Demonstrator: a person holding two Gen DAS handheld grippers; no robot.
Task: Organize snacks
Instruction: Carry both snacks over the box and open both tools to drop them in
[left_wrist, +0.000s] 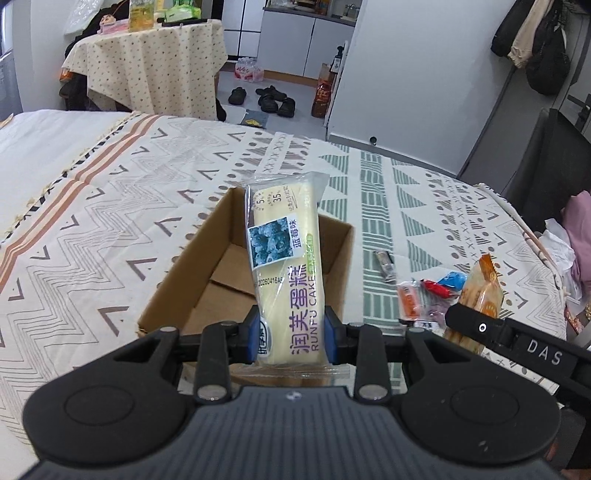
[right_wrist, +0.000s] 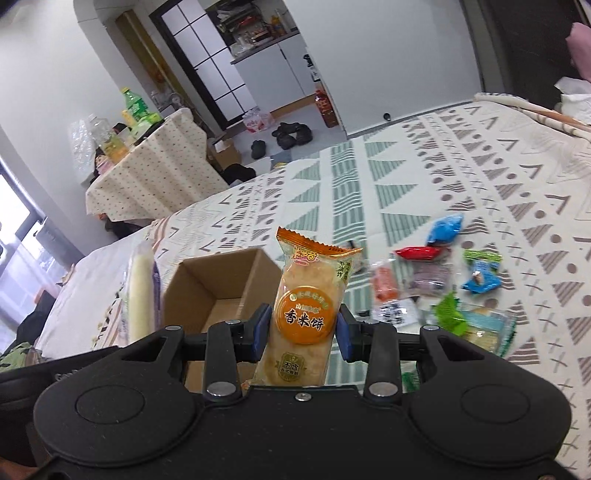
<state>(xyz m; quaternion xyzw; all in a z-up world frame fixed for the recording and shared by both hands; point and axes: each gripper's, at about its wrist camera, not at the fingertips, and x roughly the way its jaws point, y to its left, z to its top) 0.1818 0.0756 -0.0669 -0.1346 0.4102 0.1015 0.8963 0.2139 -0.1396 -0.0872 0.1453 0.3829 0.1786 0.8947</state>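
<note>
My left gripper (left_wrist: 291, 338) is shut on a pale yellow cake pack (left_wrist: 284, 266) with a blueberry picture, held upright over the open cardboard box (left_wrist: 177, 273). My right gripper (right_wrist: 303, 332) is shut on an orange rice cracker pack (right_wrist: 308, 306), held just right of the same box (right_wrist: 207, 284). The cake pack (right_wrist: 142, 291) shows at the left in the right wrist view. The cracker pack (left_wrist: 480, 295) and the right gripper's arm show at the right in the left wrist view. The box's floor that shows is bare.
Several small wrapped snacks (right_wrist: 436, 280) lie loose on the patterned bed cover (right_wrist: 480, 192) to the right of the box. A dark stick-shaped wrapper (left_wrist: 384, 264) lies apart from them. A cloth-covered side table (left_wrist: 155, 62) with bottles stands beyond the bed.
</note>
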